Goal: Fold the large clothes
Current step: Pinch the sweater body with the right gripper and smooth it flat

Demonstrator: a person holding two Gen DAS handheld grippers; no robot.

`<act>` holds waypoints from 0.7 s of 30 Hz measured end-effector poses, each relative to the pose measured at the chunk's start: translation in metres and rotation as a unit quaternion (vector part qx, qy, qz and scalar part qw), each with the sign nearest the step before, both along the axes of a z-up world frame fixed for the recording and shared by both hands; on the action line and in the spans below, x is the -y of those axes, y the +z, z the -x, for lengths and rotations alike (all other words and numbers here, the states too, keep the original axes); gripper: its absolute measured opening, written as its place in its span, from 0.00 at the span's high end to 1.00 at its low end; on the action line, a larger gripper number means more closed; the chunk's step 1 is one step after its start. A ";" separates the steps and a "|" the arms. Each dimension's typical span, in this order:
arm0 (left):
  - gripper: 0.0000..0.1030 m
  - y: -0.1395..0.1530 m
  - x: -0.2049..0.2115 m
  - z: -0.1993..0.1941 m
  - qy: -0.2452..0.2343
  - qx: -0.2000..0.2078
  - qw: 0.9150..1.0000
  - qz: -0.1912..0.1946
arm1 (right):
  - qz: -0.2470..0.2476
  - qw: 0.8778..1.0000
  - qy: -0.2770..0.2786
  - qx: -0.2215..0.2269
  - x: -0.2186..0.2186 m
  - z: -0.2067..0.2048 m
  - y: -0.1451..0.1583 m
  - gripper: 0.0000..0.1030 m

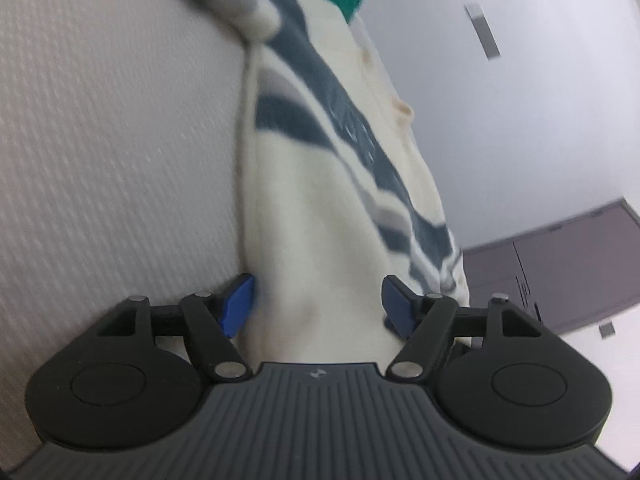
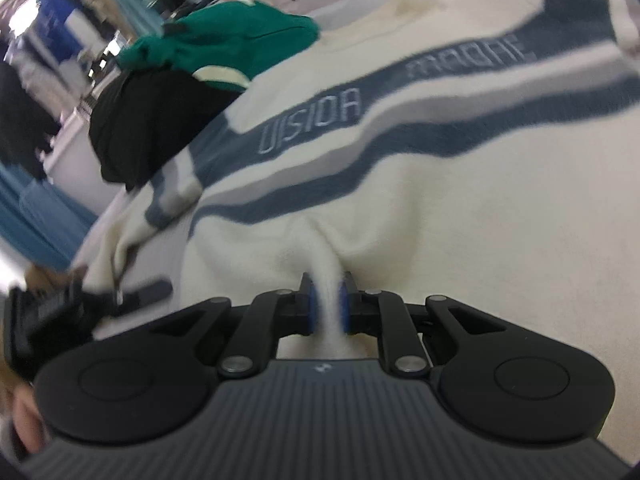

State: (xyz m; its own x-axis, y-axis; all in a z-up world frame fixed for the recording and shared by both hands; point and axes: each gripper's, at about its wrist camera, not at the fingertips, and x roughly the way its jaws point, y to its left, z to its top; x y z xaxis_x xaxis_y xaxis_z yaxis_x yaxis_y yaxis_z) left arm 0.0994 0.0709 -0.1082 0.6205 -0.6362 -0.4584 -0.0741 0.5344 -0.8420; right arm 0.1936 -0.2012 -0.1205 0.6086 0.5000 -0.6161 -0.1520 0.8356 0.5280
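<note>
A cream sweater (image 2: 440,200) with blue-grey stripes and stitched lettering lies spread on a white textured surface (image 1: 100,140). In the right wrist view my right gripper (image 2: 329,304) is shut on a pinched ridge of the sweater's cream cloth near its hem. In the left wrist view the sweater (image 1: 320,184) runs away from me as a long band. My left gripper (image 1: 318,304) stands open, its blue pads (image 1: 238,306) wide apart on either side of the sweater's near end. The cloth lies slack between them.
A green garment (image 2: 224,36) and a black garment (image 2: 148,120) are heaped at the sweater's far left end. A blurred black device (image 2: 52,320) and part of a hand (image 2: 24,420) show at the left edge. A dark cabinet (image 1: 560,264) stands beyond the surface.
</note>
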 end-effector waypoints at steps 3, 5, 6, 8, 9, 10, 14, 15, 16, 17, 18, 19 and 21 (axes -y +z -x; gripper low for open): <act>0.26 -0.008 0.010 0.007 -0.015 -0.016 0.999 0.029 | -0.034 0.999 -0.012 -0.016 0.011 -0.006 -0.006 0.86; 0.26 -0.015 0.018 0.012 -0.031 -0.033 0.997 0.060 | -0.048 0.999 -0.014 -0.021 0.015 -0.007 -0.007 0.86; 0.26 -0.016 0.022 0.016 -0.034 -0.035 0.997 0.064 | -0.051 0.998 -0.015 -0.021 0.015 -0.007 -0.008 0.86; 0.26 -0.015 0.030 0.023 -0.043 -0.036 0.996 0.069 | -0.057 0.998 -0.016 -0.022 0.017 -0.006 -0.008 0.86; 0.26 -0.016 0.035 0.026 -0.049 -0.039 0.995 0.077 | -0.062 0.998 -0.018 -0.023 0.018 -0.005 -0.008 0.86; 0.26 -0.018 0.040 0.030 -0.055 -0.043 0.994 0.085 | -0.067 0.997 -0.020 -0.023 0.018 -0.005 -0.008 0.86; 0.40 -0.009 0.060 0.040 -0.091 -0.038 0.994 0.037 | -0.078 0.996 -0.020 -0.026 0.022 -0.004 -0.008 0.85; 0.52 -0.005 0.062 0.042 -0.093 -0.036 0.995 0.029 | -0.078 0.996 -0.021 -0.025 0.022 -0.003 -0.008 0.85; 0.59 -0.003 0.061 0.043 -0.090 -0.034 0.995 0.028 | -0.078 0.997 -0.019 -0.023 0.022 -0.002 -0.007 0.85; 0.70 0.001 0.059 0.046 -0.085 -0.031 0.996 0.026 | -0.077 0.997 -0.017 -0.022 0.022 -0.001 -0.006 0.85; 0.78 0.005 0.056 0.049 -0.081 -0.026 0.996 0.025 | -0.077 0.997 -0.014 -0.020 0.022 0.000 -0.005 0.85; 0.79 0.011 0.051 0.051 -0.079 -0.022 0.996 0.024 | -0.079 0.997 -0.011 -0.020 0.021 0.002 -0.004 0.85; 0.82 0.027 0.040 0.060 -0.073 -0.009 0.997 0.014 | -0.083 0.996 -0.005 -0.019 0.020 0.005 -0.002 0.85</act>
